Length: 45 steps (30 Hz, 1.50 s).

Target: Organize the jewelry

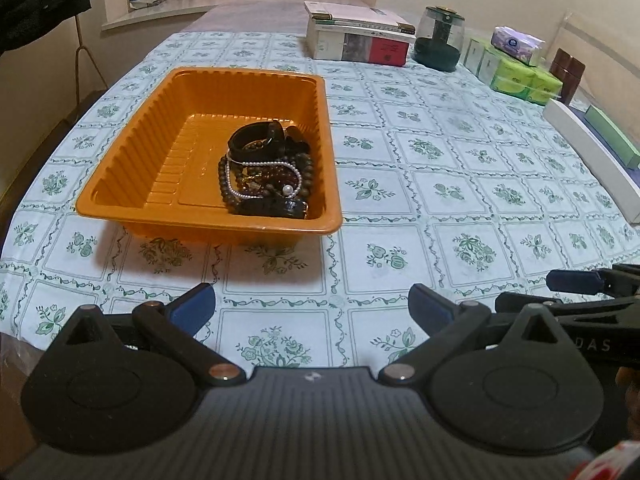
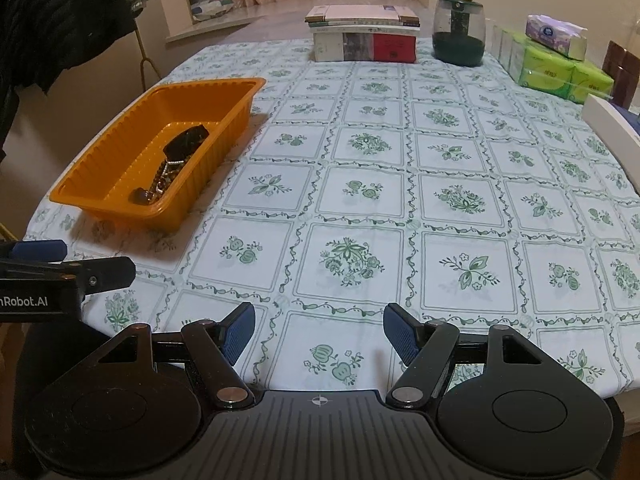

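Left gripper (image 1: 311, 307): blue-padded fingers spread wide, nothing btwn them, low over near edge of table.
Right gripper (image 2: 319, 333): fingers also spread apart, empty, just right of the left one.
Orange ribbed plastic tray (image 1: 120, 168): on table w/ green floral checked tablecloth (image 1: 440, 184), ahead of left gripper.
Jewelry pile (image 1: 264, 172): inside tray, at its right side; dark bead bracelets, white pearl strand (image 1: 256, 165), black bangles tangled together.
Far end of table: stack of books (image 1: 360, 36), dark green glass jar (image 1: 439, 38), green tissue packs (image 1: 524, 80).
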Each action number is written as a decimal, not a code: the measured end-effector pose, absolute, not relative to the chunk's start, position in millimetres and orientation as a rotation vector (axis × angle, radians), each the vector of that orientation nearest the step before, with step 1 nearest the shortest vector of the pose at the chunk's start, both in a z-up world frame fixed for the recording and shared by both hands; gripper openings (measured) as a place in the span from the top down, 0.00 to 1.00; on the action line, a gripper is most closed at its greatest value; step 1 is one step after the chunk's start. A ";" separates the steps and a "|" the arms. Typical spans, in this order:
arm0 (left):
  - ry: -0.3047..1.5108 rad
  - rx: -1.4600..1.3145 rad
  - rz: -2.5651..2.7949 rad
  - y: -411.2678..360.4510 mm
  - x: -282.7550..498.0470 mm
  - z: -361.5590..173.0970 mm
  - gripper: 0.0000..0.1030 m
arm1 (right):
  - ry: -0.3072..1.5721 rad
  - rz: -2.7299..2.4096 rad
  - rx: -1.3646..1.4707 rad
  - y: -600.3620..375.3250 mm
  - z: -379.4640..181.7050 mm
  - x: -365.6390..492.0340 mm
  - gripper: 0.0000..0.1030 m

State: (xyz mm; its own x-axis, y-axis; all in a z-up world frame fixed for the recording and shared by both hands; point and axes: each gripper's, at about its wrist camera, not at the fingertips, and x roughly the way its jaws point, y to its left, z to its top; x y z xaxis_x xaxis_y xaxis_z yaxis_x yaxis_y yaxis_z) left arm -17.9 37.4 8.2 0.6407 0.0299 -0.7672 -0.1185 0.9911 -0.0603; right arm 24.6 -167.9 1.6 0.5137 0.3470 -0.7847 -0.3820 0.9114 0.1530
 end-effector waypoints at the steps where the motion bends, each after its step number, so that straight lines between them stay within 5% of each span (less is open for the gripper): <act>1: 0.870 -0.105 0.082 36.7 -18.3 8.0 0.01 | 0.933 0.440 -0.041 -168.7 1.7 24.7 0.31; 45: 0.879 -0.055 0.078 29.3 -17.7 0.8 0.00 | 0.945 0.431 -0.033 -168.2 -0.4 27.1 0.31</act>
State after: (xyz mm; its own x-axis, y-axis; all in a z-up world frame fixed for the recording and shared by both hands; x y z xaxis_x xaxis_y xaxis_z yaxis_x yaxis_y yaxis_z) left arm -17.7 29.3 0.8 0.6356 0.0457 -0.7707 -0.0912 0.9957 -0.0161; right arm 27.1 -168.2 -0.4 0.5071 0.3433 -0.7905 -0.3716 0.9147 0.1588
